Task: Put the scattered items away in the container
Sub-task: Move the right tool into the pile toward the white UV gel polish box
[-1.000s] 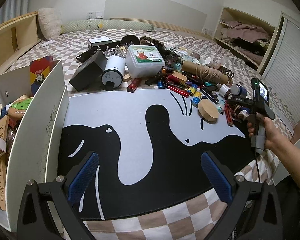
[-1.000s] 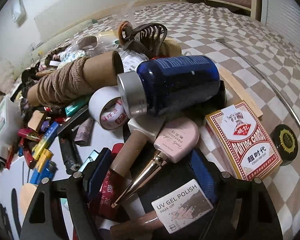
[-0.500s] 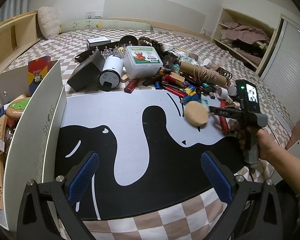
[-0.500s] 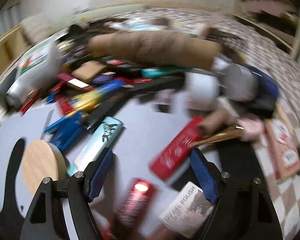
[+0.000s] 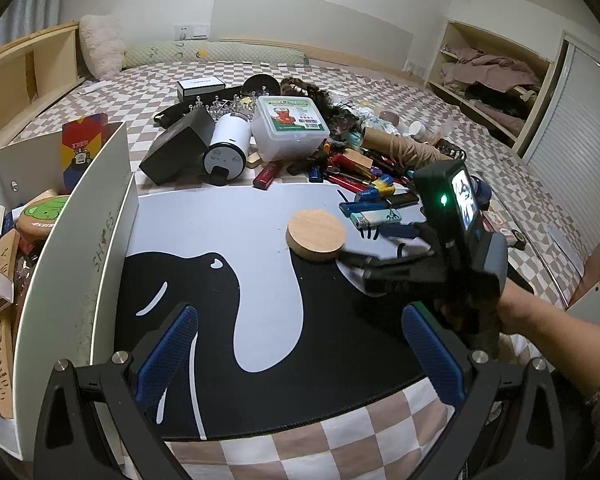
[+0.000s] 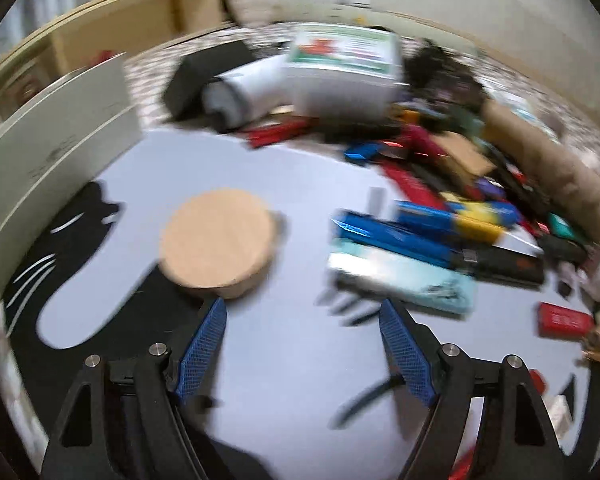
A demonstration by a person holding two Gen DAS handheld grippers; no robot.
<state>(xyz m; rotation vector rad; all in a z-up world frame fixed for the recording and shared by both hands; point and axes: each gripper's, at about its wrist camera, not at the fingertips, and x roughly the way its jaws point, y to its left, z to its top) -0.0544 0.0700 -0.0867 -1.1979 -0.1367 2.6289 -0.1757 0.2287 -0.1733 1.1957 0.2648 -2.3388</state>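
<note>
— On the black-and-white mat, what is seen nearest the middle?

— A round wooden disc is seen lying flat on it, just left of a row of lighters, with a pale teal lighter closest. The main heap of scattered items is spread along the mat's far and right edge, on the checked bed cover.

— And the container?

— A white box is stood at the left edge, already holding several things, a green-topped piece among them.

— How is the right hand-held gripper set?

— Its blue pads are held well apart with nothing between them. The left pad's tip is seen close by the disc's near edge; whether it touches can hardly be told, the right wrist view being blurred.

— The left hand-held gripper?

— It is held over the mat's near edge, jaws wide and nothing gripped.
</note>
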